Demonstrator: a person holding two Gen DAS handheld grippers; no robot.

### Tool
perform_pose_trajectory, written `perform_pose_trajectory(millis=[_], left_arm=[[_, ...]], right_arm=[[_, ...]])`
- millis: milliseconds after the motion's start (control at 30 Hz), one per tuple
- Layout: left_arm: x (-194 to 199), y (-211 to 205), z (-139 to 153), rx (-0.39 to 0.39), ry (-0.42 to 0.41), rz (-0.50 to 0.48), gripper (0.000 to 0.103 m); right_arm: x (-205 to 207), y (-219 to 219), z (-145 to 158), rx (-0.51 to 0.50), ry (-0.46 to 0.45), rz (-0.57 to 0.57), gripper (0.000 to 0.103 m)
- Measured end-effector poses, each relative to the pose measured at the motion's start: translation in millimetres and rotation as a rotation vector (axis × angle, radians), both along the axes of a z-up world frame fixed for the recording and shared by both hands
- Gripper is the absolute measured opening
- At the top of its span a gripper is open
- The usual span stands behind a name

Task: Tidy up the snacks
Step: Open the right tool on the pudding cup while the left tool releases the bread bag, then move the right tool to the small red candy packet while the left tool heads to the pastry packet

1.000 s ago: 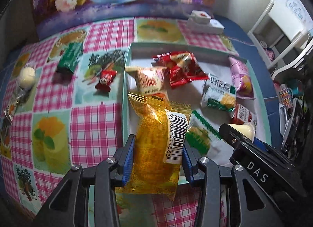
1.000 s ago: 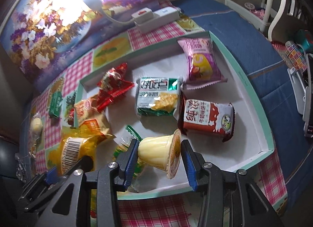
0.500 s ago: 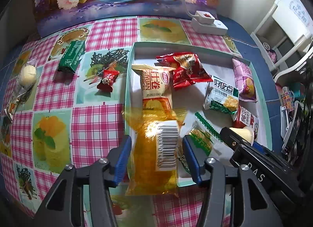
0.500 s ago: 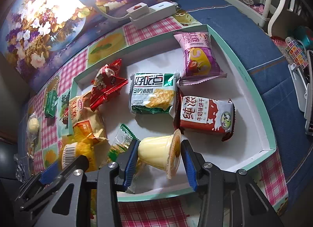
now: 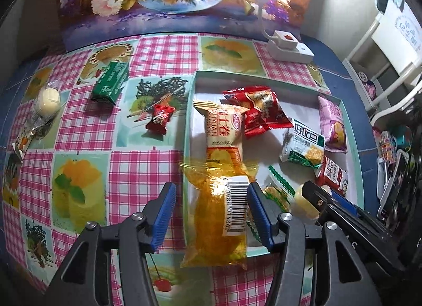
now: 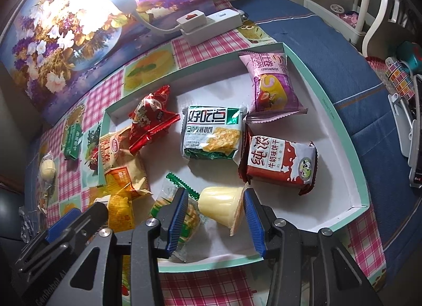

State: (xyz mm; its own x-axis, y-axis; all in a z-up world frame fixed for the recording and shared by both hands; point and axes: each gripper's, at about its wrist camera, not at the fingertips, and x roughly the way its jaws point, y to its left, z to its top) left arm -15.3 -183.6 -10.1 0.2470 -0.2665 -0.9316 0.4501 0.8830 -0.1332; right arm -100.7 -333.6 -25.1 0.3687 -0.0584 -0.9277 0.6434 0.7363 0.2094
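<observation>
A yellow see-through packet with a barcode [image 5: 219, 216] lies across the near rim of the white, mint-edged tray [image 5: 190, 110]. My left gripper [image 5: 211, 195] straddles it; its jaws are opening, and the left pad stands clear of the wrapper. In the right wrist view my right gripper [image 6: 215, 200] is shut on a pale yellow jelly cup [image 6: 221, 205], which is tipped on its side just above the tray [image 6: 340, 132] floor near the front rim. The right gripper also shows at the lower right of the left wrist view.
The tray holds a red bag [image 6: 147, 118], a green-white cracker pack [image 6: 211, 132], a pink roll pack [image 6: 271, 87], a brown-red biscuit pack [image 6: 279, 163] and an orange-cream pack [image 5: 224, 132]. On the checked cloth lie a green box [image 5: 110, 83], a red candy [image 5: 159, 118] and a wrapped pale sweet [image 5: 47, 100]. A power strip [image 5: 290, 47] sits behind.
My left jaws have spread and let go of the yellow packet, which now rests over the tray's near rim. The right gripper and its jelly cup have stayed put.
</observation>
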Motion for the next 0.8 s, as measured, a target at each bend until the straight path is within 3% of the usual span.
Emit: perform_pose_trajectory(millis=[67, 167, 233, 267, 333, 433, 500, 700, 800], left_arm=[[2, 3, 1, 0.001, -0.003, 0.014, 0.058], [5, 6, 0, 0.011, -0.011, 0.04, 0.072], [8, 10, 0, 0.026, -0.025, 0.067, 0.082], [9, 12, -1, 0.032, -0.03, 0.077, 0.085], [12, 16, -1, 0.043, -0.041, 0.096, 0.085], [15, 22, -2, 0.053, -0.051, 0.125, 0.089], [17, 24, -3, 0.056, -0.055, 0.139, 0.095], [21, 29, -5, 0.069, -0.058, 0.17, 0.096], [22, 31, -4, 0.077, -0.07, 0.183, 0.096]], right_arm=[[0, -1, 1, -0.005, 0.0, 0.001, 0.047], [2, 0, 2, -0.024, 0.004, 0.007, 0.052], [4, 1, 3, -0.036, 0.004, 0.019, 0.068], [4, 2, 4, -0.041, 0.002, 0.025, 0.069], [6, 4, 5, -0.055, 0.002, 0.042, 0.073], [9, 6, 4, -0.078, 0.012, 0.059, 0.088], [9, 6, 4, -0.095, 0.018, 0.066, 0.09], [9, 5, 4, -0.114, 0.02, 0.069, 0.103], [8, 4, 4, -0.116, 0.013, 0.07, 0.103]])
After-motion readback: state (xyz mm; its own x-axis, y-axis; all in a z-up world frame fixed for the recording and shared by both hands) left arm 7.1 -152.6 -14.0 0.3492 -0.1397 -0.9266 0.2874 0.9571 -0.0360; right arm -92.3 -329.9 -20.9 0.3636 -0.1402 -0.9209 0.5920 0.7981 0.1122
